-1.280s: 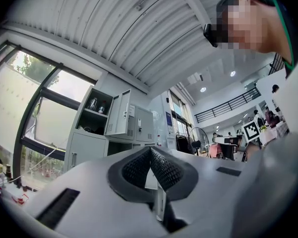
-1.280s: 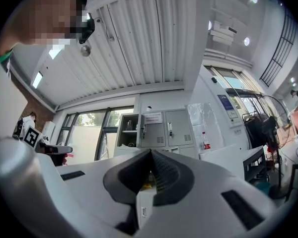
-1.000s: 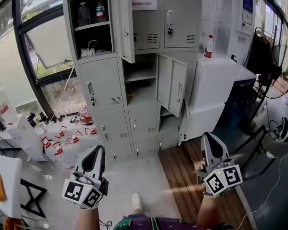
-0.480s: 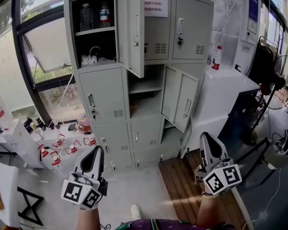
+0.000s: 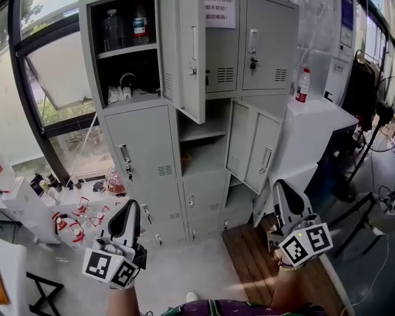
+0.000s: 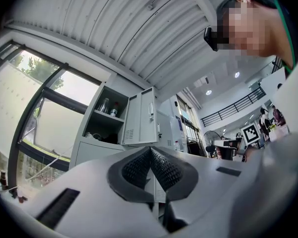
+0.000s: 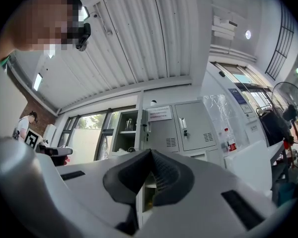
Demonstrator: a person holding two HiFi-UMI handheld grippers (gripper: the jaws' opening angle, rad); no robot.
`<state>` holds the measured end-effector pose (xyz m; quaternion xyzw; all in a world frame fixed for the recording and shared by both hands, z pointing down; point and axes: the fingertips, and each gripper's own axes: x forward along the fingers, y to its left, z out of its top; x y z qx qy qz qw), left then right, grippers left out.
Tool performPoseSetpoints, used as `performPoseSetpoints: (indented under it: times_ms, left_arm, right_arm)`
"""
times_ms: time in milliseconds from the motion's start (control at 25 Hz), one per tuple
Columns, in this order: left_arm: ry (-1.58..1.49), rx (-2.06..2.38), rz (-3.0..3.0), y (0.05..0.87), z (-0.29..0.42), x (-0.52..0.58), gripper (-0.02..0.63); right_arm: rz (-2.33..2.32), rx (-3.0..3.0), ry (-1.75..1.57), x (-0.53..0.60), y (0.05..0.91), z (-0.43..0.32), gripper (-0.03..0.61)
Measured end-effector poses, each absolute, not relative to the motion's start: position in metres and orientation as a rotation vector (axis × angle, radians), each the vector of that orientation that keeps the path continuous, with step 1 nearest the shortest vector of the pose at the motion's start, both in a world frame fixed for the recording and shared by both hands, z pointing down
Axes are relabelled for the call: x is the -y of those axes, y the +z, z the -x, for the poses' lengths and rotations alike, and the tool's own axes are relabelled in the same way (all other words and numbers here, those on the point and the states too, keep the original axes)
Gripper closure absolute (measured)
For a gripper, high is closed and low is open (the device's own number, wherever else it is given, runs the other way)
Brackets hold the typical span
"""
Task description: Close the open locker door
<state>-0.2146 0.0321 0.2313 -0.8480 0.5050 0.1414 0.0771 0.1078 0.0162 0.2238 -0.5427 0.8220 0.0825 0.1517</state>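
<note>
Fingers of left gripper (image 5: 130, 208) and right gripper (image 5: 280, 188) are pressed together, nothing held. Upper open locker door (image 5: 187, 45) is seen well ahead, above both, untouched.

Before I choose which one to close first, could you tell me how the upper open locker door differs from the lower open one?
The upper open door hangs in the top row; the lower open door sits one row down, further right. Behind the upper open door a shelf holds bottles; behind the lower open door I can make out only a shelf. Both are grey metal and swung outward.
</note>
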Motion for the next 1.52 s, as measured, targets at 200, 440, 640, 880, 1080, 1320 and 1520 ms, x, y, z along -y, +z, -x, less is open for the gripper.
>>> performPoseSetpoints:
  times_ms: [200, 440, 640, 880, 1080, 1320, 1520]
  left_arm:
    - [0.455, -1.497, 2.566, 0.233, 0.235, -0.003, 0.592]
    - [0.444, -1.444, 2.603, 0.234, 0.242, 0.025, 0.592]
    - [0.492, -1.406, 2.613, 0.227, 0.240, 0.036, 0.592]
    - [0.510, -1.363, 2.629, 0.224, 0.233, 0.048, 0.592]
    - [0.510, -1.382, 2.610, 0.222, 0.225, 0.051, 0.592]
    - [0.506, -1.433, 2.596, 0.227, 0.216, 0.044, 0.592]
    - [0.499, -1.471, 2.582, 0.230, 0.217, 0.041, 0.592]
  right_arm:
    - [1.586, -2.350, 0.256, 0.004, 0.219, -0.092, 0.572]
    - [1.595, -2.325, 0.283, 0.019, 0.212, -0.073, 0.572]
    - [1.602, -2.299, 0.331, 0.029, 0.204, -0.068, 0.572]
    - [1.577, -2.291, 0.364, 0.037, 0.200, -0.062, 0.571]
    - [1.508, -2.350, 0.386, 0.043, 0.195, -0.060, 0.507]
    - [1.407, -2.397, 0.376, 0.051, 0.186, -0.059, 0.331]
    - [1.354, -2.439, 0.391, 0.059, 0.182, -0.052, 0.276]
